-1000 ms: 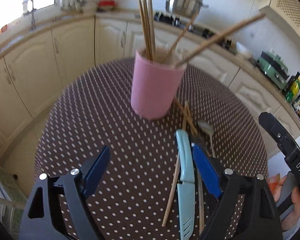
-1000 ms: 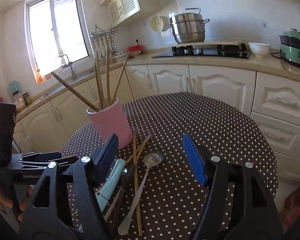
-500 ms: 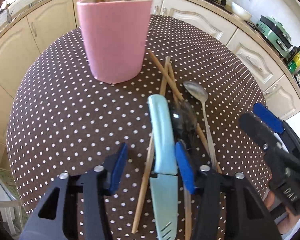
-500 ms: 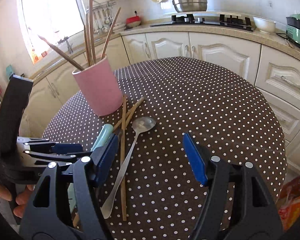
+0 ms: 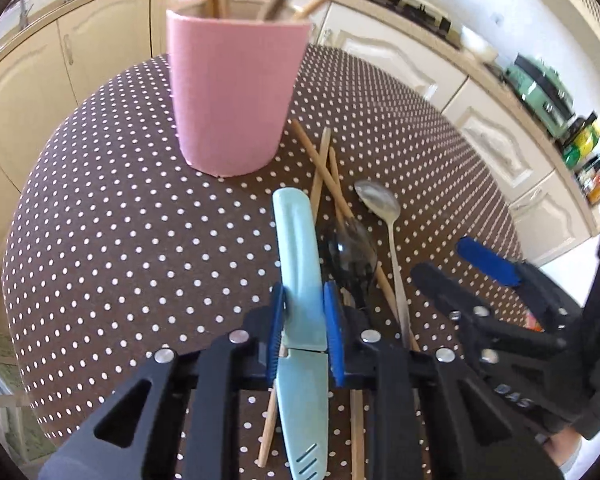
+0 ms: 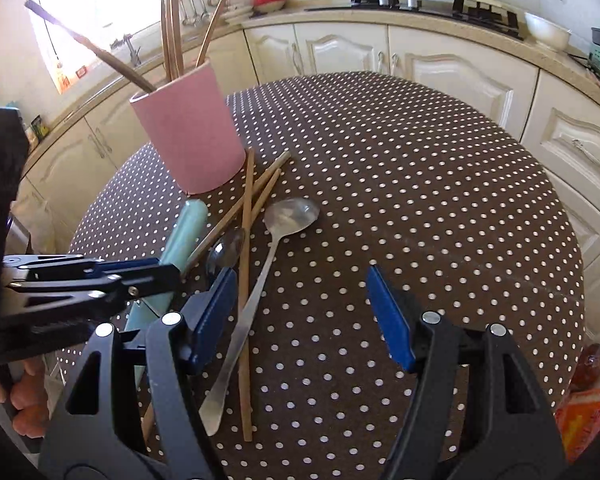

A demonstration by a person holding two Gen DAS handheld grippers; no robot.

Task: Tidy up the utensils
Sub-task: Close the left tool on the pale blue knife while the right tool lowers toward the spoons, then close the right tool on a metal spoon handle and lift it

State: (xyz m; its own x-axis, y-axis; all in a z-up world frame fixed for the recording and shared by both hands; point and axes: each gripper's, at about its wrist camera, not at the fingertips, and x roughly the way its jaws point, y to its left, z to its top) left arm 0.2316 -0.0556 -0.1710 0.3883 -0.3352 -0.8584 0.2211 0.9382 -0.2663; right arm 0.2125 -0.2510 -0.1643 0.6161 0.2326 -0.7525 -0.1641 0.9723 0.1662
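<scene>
A light-blue knife [image 5: 296, 248] lies on the dotted table [image 5: 140, 240] beside several wooden chopsticks [image 5: 320, 168], a dark spoon [image 5: 348, 252] and a silver spoon [image 5: 380, 200]. My left gripper [image 5: 305, 320] is closing, its blue pads touching both sides of the knife. Behind stands a pink cup [image 5: 232, 96] holding wooden utensils. My right gripper [image 6: 302, 304] hangs open over bare cloth, just right of the silver spoon [image 6: 292, 216] and chopsticks [image 6: 246, 240]. The right wrist view also shows the knife [image 6: 188, 224], the cup [image 6: 188, 132] and the left gripper [image 6: 168, 276].
Cream cabinets [image 6: 452, 68] and a counter with a hob [image 6: 412, 0] curve round the table's far side. A green appliance [image 5: 540, 84] and bottles [image 5: 584, 148] stand at the right. An orange packet [image 6: 580, 412] lies below the table's right edge. A hand [image 6: 20, 404] holds the left gripper.
The left gripper came down over the pile and its jaws closed in from wide apart onto the light-blue knife. The right gripper sank toward the table, still open.
</scene>
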